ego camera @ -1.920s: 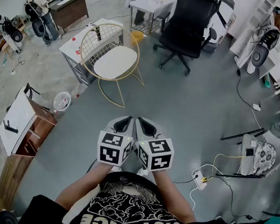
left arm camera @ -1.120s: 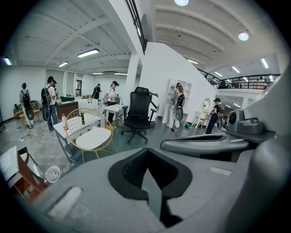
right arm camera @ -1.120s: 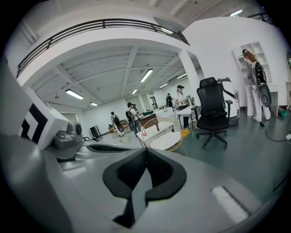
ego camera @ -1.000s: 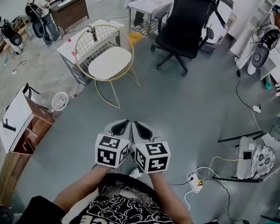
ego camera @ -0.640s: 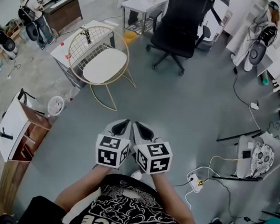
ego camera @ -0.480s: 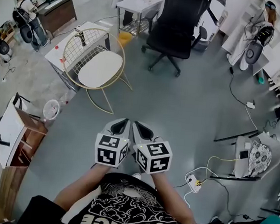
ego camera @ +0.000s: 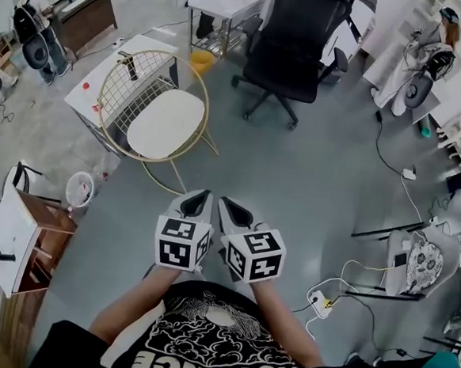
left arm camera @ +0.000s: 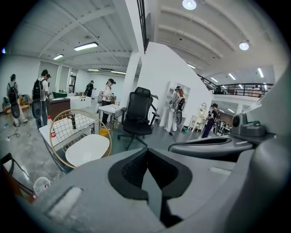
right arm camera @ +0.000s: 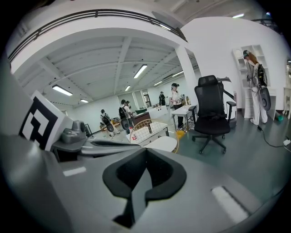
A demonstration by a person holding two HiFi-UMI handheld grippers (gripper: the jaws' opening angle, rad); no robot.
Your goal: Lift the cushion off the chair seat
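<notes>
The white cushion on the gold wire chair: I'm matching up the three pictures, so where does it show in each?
Head view: cushion, upper left of the picture.
Left gripper view: cushion, left of centre, a little below the middle.
Right gripper view: cushion, near the centre, only its upper part showing.
Shared landmark: the black office chair, right of the cushion in all three.

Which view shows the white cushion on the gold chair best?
The head view: the whole cushion shows from above. The left gripper view shows it smaller and oblique; the right gripper view shows only a partly hidden sliver.
</notes>
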